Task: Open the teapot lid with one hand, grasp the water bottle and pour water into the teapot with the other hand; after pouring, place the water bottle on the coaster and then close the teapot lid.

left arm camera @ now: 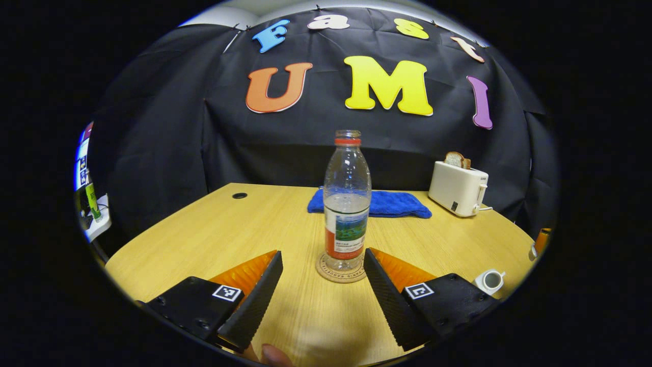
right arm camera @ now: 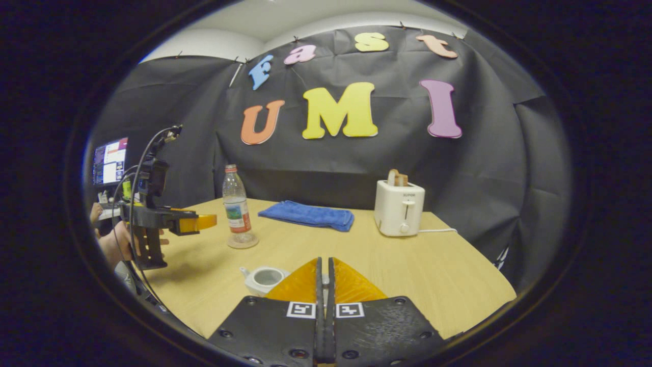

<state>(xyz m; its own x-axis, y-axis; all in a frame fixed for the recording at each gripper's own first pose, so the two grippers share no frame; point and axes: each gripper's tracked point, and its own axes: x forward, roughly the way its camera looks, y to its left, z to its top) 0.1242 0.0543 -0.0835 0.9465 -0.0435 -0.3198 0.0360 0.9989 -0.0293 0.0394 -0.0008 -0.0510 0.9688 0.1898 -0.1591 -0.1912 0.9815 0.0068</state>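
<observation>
A clear water bottle with a red collar, about half full and uncapped, stands upright on a round cork coaster. My left gripper is open, its fingers spread either side of the bottle's base and just short of it. The white teapot sits with its mouth open, just left of my right gripper. That gripper is shut, with a small pale bit of the lid showing between the fingertips. In the right gripper view a hand holds the left gripper, which points at the bottle.
A folded blue towel lies behind the bottle. A white toaster with bread in it stands at the back right, its cord trailing on the wooden table. A monitor glows beyond the table's left edge.
</observation>
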